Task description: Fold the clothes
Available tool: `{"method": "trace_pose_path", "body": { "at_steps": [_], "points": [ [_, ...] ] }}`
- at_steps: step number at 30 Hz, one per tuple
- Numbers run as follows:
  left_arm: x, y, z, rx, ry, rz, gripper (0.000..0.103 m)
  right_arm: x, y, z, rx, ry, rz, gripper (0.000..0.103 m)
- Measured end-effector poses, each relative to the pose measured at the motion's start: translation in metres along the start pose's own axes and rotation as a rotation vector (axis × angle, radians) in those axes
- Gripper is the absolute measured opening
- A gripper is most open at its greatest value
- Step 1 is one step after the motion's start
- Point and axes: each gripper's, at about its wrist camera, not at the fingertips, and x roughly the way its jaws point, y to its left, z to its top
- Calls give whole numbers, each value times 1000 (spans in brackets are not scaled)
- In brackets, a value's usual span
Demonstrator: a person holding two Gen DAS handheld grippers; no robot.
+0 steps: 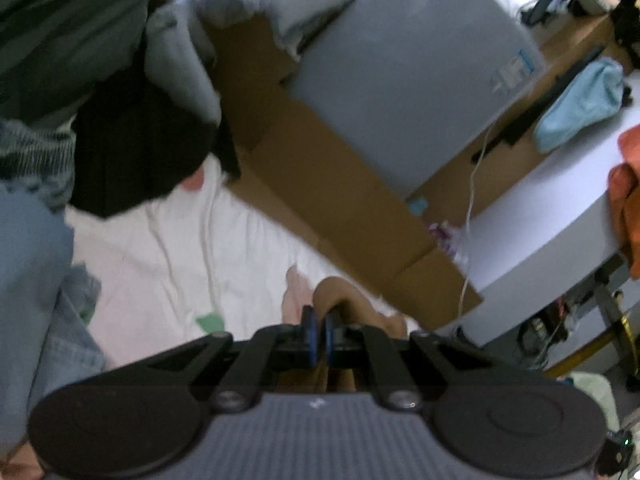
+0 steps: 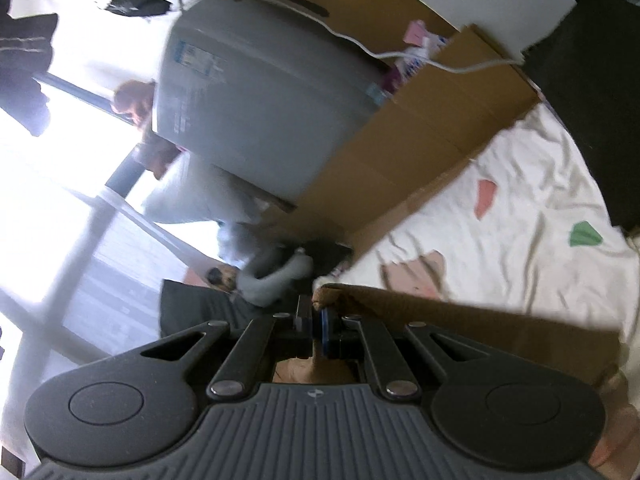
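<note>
A brown garment point(image 2: 480, 332) stretches in a flat band to the right of my right gripper point(image 2: 316, 330), whose blue pads are shut on its edge. In the left wrist view a fold of the same brown garment point(image 1: 340, 304) rises just beyond my left gripper point(image 1: 319, 338), and the jaws are pinched together on it. Under both lies a white bed sheet point(image 1: 168, 248) with pink and green patches, also seen on the right as the white sheet point(image 2: 520, 216). Both views are motion-blurred.
A cardboard box point(image 1: 328, 184) and a grey appliance point(image 1: 408, 80) stand beyond the sheet. A person's jeans point(image 1: 32, 280) and a dark garment point(image 1: 136, 148) fill the left. Grey clothes point(image 2: 276, 272) are heaped by the box point(image 2: 420, 152). A white table point(image 1: 540, 216) carries blue and orange cloths.
</note>
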Motion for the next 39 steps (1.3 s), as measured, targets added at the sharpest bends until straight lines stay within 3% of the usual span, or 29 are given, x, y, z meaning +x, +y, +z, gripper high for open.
{"method": "trace_pose_path", "body": {
  "at_steps": [4,7,19,26,33,39],
  "points": [
    [-3,-7,11,15,-49,-16,4,-2,7,6,-20,-23,-1,2],
    [15,-3,9,19,-31,-1,4,5,-7,9,-2,-26,-49,2],
    [110,52,-25,9,135,170,4,65,-117,-4,112,36,-289,2],
    [132,88,-36,-27,163,287,4,99,-162,-27,135,100,-378,3],
    [149,100,-48,-31,207,343,4,110,-188,-48,156,145,-456,5],
    [152,103,-56,-33,219,343,5,96,-173,-45,106,180,-442,12]
  ]
}}
